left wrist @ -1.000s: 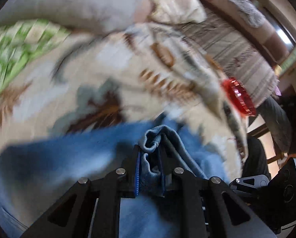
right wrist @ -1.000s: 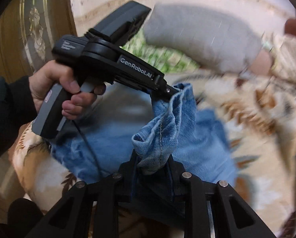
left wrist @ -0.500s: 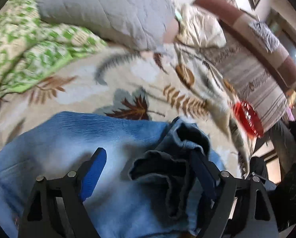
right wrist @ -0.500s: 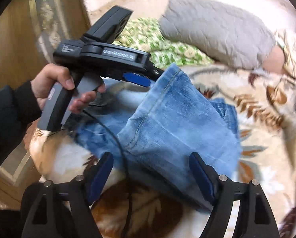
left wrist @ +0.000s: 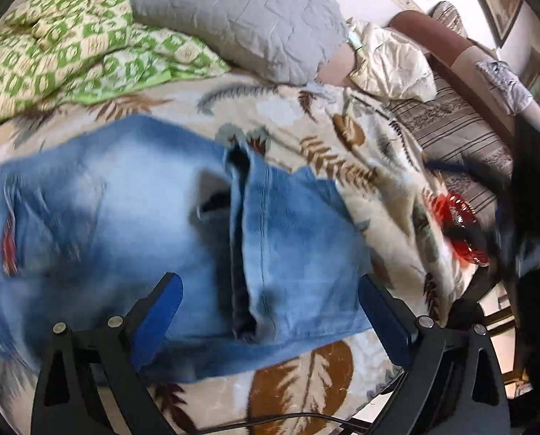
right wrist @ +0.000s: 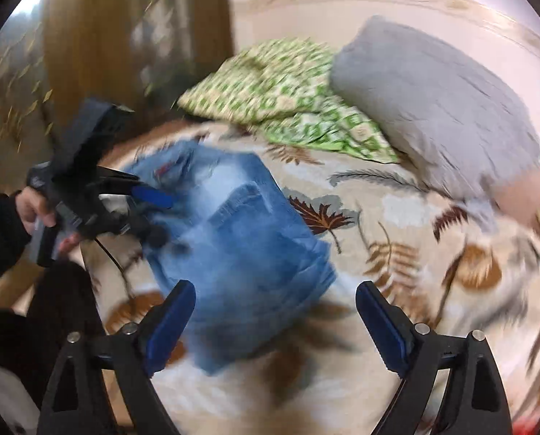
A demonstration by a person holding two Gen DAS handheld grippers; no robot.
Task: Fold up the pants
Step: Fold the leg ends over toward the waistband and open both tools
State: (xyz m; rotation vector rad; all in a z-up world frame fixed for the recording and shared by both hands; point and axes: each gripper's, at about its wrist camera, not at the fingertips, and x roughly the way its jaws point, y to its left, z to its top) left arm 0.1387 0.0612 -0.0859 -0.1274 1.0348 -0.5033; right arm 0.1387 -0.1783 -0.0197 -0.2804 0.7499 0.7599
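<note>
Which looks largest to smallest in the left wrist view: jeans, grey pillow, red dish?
1. jeans, though closest to the camera
2. grey pillow
3. red dish, clearly smallest and partly hidden

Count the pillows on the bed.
2: a grey pillow at the bed's far edge, beside the green patterned quilt, and a cream pillow just right of it. Others may be hidden.

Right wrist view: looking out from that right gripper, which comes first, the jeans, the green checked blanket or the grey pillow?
From the right gripper:
1. Jeans, just ahead of the open jaws, lying on the leaf-print blanket.
2. Green checked blanket, beyond the jeans, centre.
3. Grey pillow, upper right, overlapping that blanket; these two are nearly level.
</note>
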